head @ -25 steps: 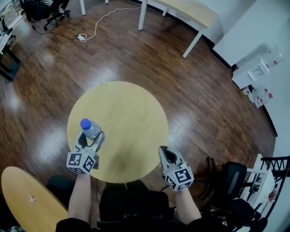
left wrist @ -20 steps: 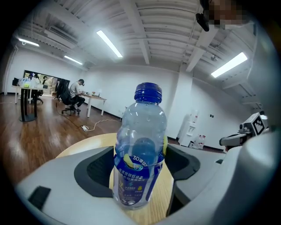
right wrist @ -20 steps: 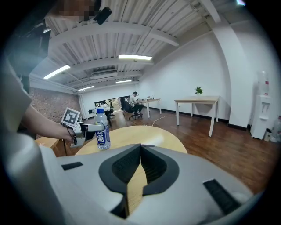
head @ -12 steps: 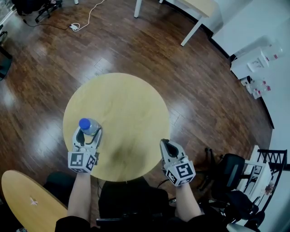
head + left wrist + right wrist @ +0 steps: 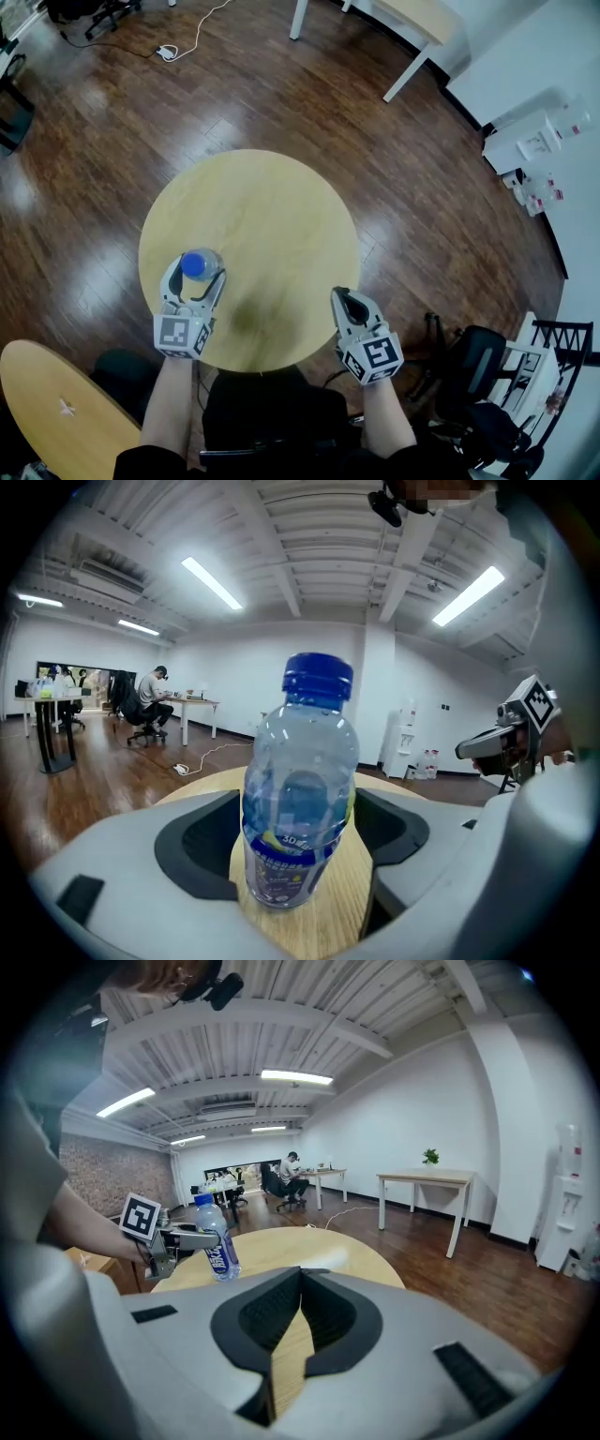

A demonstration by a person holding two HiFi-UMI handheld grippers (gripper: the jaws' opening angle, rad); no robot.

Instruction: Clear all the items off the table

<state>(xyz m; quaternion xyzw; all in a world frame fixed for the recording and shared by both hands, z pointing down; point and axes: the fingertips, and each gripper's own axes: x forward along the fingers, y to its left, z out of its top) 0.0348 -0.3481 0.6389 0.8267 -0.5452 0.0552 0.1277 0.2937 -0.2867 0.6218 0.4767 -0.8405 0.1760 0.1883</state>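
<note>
On the round wooden table [image 5: 272,216], my left gripper [image 5: 196,274] has just been opening its jaws off the clear plastic blue-capped bottle [image 5: 300,799], which stands uncleared; right gripper [image 5: 341,298] clenched, empty.

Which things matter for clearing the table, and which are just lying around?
Job: bottle; round table; left gripper, jaws have just been opening, bottle between them ungripped; right gripper, shut, empty.
Around: white table; power strip; chair; side table.

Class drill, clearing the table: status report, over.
Left gripper open, jaws just widened, bottle upright between them on table. Right gripper shut, empty, at table edge. Nothing in the way.
</note>
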